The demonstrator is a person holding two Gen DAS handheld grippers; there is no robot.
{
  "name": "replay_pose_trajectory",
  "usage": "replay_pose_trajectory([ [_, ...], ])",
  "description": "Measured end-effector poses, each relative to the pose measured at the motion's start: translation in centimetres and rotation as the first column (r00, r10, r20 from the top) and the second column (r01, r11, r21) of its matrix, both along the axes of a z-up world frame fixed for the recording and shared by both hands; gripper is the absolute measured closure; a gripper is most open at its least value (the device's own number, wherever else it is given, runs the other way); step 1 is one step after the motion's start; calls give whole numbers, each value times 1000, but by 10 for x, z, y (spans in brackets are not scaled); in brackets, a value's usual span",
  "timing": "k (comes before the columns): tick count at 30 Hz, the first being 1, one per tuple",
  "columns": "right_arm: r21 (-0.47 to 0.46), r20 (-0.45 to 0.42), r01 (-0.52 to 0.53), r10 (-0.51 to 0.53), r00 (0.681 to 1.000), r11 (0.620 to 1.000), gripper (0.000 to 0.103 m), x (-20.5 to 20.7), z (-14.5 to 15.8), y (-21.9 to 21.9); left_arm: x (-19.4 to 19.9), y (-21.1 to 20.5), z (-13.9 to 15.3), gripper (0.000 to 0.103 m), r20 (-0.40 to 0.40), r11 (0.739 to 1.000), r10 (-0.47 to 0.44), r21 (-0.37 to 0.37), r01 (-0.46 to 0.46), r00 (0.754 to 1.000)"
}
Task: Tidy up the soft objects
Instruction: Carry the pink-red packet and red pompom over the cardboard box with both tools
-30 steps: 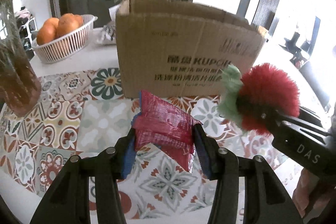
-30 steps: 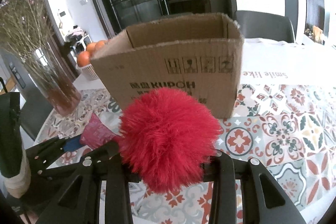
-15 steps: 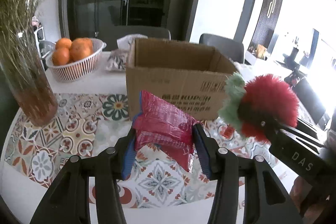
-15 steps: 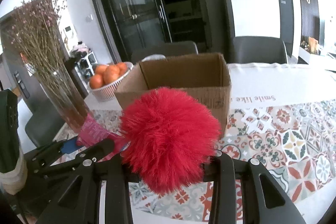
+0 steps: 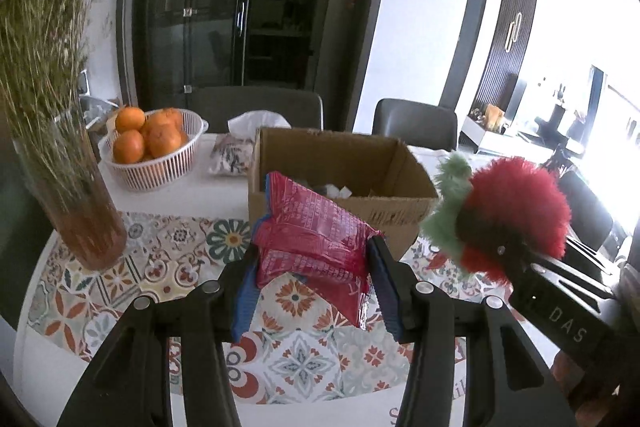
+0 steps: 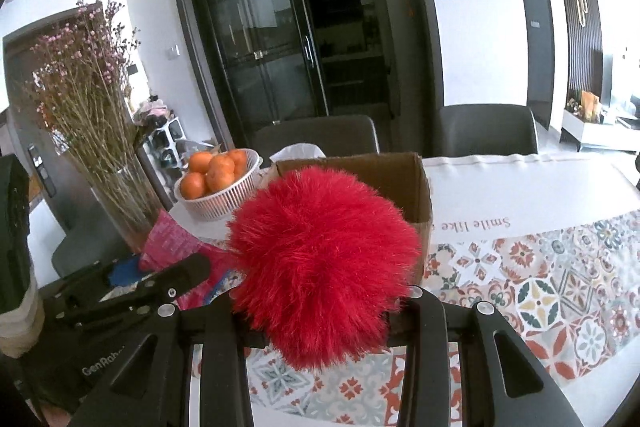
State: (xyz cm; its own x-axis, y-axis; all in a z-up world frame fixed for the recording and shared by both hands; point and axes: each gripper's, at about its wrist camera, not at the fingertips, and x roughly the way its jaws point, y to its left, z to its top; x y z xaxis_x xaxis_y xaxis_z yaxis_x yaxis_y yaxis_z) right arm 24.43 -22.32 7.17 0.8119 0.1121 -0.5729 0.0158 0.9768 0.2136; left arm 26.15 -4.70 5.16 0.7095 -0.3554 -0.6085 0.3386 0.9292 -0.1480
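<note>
Beyond both tongs stands the open cardboard box [image 5: 340, 163]; our left gripper [image 5: 312, 267], grasping the red packet [image 5: 312, 231], is nearer than the right gripper [image 6: 320, 311] clenching the red pom-pom [image 6: 320, 263]

A red crinkly plastic packet [image 5: 316, 239] with white print sits at the centre of the left wrist view, tilted, its top corner toward the upper left, pinched on both sides. A fluffy red pompom [image 6: 324, 267] fills the middle of the right wrist view; in the left wrist view it shows at the right edge with a pale green tuft on its left side. An open brown cardboard box [image 5: 340, 167] stands upright behind both, centre frame, with light-coloured items inside.
</note>
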Motion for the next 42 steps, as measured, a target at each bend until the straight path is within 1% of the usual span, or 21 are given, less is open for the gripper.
replay_pose_trajectory([
  [5, 11, 1, 6, -6, 1000, 1000, 65, 3, 14, -2, 3, 0, 17, 53, 22, 1000, -2, 15, 2, 1000],
  [12, 3, 4, 9, -9, 1000, 1000, 65, 14, 31, -6, 8, -6, 37, 53, 46, 1000, -15, 27, 14, 999],
  [22, -3, -3, 5, -5, 1000, 1000, 65, 48, 42, -16, 39, -16, 55, 53, 43, 999, -21, 34, 20, 999],
  [28, -23, -19, 0, -1, 1000, 1000, 65, 74, 40, -22, 63, -25, 59, 53, 45, 998, -19, 57, 16, 999],
  [33, -35, -43, -7, 6, 999, 999, 65, 96, 33, -27, 82, -31, 56, 53, 42, 997, -15, 80, 12, 999],
  [42, -63, -96, -30, 24, 995, 998, 65, 137, 9, -33, 124, -41, 35, 53, 0, 994, -12, 112, 12, 1000],
])
